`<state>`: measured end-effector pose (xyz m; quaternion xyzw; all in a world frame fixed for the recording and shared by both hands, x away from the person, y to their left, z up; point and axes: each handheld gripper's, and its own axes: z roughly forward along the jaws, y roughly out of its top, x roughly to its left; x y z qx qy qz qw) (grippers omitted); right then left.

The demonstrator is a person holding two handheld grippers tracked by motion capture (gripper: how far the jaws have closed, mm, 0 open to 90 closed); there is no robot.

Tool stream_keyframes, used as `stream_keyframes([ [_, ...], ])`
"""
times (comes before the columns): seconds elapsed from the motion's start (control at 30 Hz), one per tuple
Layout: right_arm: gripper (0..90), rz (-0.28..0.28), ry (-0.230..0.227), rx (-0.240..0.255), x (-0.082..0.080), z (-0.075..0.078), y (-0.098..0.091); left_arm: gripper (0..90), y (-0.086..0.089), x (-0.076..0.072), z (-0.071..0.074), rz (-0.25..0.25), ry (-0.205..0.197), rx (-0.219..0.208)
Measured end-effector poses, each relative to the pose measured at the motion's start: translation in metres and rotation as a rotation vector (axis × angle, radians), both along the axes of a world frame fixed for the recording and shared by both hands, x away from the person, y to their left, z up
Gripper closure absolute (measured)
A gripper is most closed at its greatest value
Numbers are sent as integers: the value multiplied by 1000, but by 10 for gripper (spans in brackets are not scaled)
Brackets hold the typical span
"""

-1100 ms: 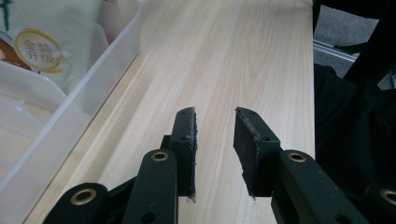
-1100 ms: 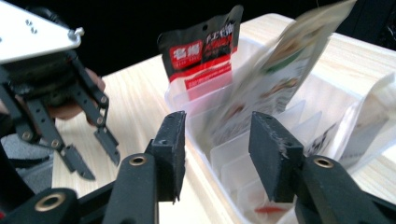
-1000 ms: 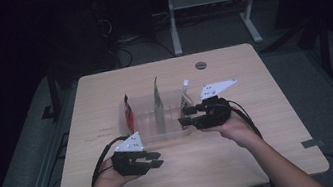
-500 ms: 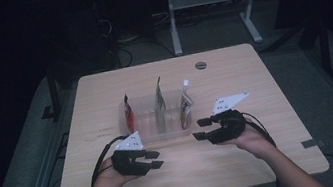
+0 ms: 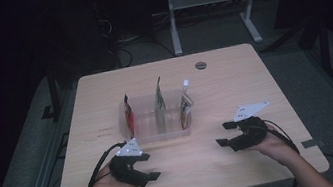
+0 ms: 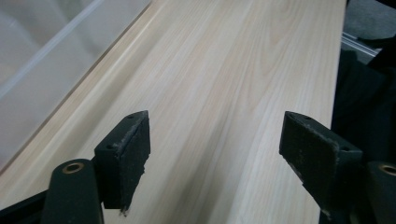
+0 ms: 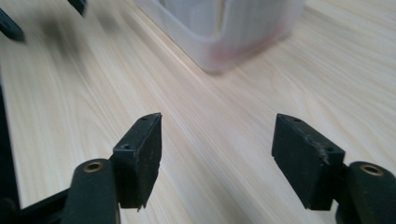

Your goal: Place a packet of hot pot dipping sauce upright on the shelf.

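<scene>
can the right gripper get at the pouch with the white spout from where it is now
Probably yes: the right gripper is open and empty, with bare table between it and the spouted pouch at the clear bin's near end.

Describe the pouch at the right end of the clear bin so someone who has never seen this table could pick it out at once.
Start at the wooden table and find the clear plastic bin near its middle, with three pouches upright in a row. The right-hand pouch stands at the end nearer the right gripper. It alone has a white spout cap on top; the middle pouch is greenish and the left pouch red.
</scene>
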<state>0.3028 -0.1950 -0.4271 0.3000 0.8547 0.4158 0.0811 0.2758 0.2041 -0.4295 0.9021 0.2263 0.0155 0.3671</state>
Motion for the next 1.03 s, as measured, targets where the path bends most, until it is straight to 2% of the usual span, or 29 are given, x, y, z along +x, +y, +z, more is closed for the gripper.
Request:
stream_keyframes([
  [0.13, 277, -17, 6, -26, -3, -7, -8, 178, 12, -6, -5, 40, -22, 5],
  [0.3, 249, -44, 0, -54, -7, -15, -18, 159, 27, -12, -10, 64, -39, 28],
  [0.47, 201, -58, -25, -57, -6, -20, -25, 140, 36, -12, -17, 51, -95, 97],
  [0.5, 194, -64, -22, -57, -6, -22, -27, 137, 37, -11, -18, 53, -95, 110],
  [0.7, 170, -60, -13, -57, -1, -30, -30, 135, 36, -8, -23, 35, -83, 117],
  [1.03, 159, -61, -28, -52, 2, -30, -32, 136, 39, -5, -23, 43, -92, 117],
])
